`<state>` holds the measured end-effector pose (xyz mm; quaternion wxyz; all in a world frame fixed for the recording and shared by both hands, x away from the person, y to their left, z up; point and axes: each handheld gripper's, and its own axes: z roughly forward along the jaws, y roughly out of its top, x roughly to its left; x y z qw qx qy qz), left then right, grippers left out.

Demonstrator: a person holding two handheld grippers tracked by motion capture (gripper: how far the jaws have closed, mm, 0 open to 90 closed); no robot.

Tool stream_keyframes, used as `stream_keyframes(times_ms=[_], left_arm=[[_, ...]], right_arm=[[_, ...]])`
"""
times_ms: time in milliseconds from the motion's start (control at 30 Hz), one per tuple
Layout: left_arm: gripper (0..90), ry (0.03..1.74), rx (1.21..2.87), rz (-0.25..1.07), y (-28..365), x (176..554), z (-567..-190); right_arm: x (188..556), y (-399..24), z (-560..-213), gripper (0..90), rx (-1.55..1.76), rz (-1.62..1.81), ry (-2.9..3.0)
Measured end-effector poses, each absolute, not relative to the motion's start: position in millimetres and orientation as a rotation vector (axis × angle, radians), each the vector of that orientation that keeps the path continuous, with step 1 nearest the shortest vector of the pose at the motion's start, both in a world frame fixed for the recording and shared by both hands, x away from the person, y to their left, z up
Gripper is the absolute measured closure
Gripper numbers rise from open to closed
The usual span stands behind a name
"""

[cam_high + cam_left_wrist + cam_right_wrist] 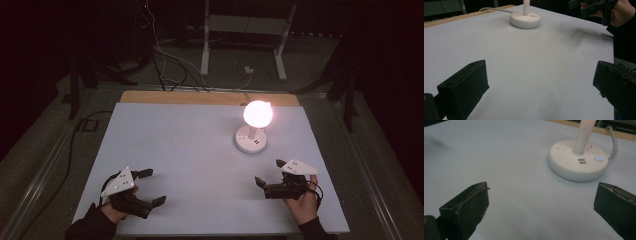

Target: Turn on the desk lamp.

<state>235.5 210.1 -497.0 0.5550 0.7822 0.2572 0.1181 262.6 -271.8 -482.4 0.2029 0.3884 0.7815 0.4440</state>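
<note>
Both of my tongs sit low at the near edge of the table (165, 145), jaws spread wide and holding nothing: the left gripper (148, 186) at my left hand, the right gripper (270, 172) at my right. What I am working toward is the lamp (253, 131), lit, its glowing globe (258, 113) standing upright on a thin stem over a round white base (578, 162). It lies ahead of the right gripper and only slightly to its inner side, near, with bare tabletop between; from the left gripper it is well apart, far ahead and across to the right. In the right gripper view the base sits just beyond the open jaws, toward the right-hand one, its small blue-lit button (598, 158) and twin ports facing me, the cord (614, 140) trailing off the far side. In the left gripper view the base shows far off, with my right hand (621, 13) beyond. I judge the right gripper the nearer by a clear margin, so any reach for the base falls to it: straight forward, with the stem's axis vertical.
</note>
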Motion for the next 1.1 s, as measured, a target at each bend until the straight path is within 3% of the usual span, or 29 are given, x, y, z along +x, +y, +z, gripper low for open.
stream_keyframes(times_ms=[500,1100], left_arm=[[0.3,0.608,1.857,0.28,209,236,-497],[0.3,0.61,1.857,0.279,209,236,-498]], right_arm=[[246,-299,-511,0.0,1.092,1.132,2.301],[254,-299,-517,0.0,1.115,1.12,2.317]])
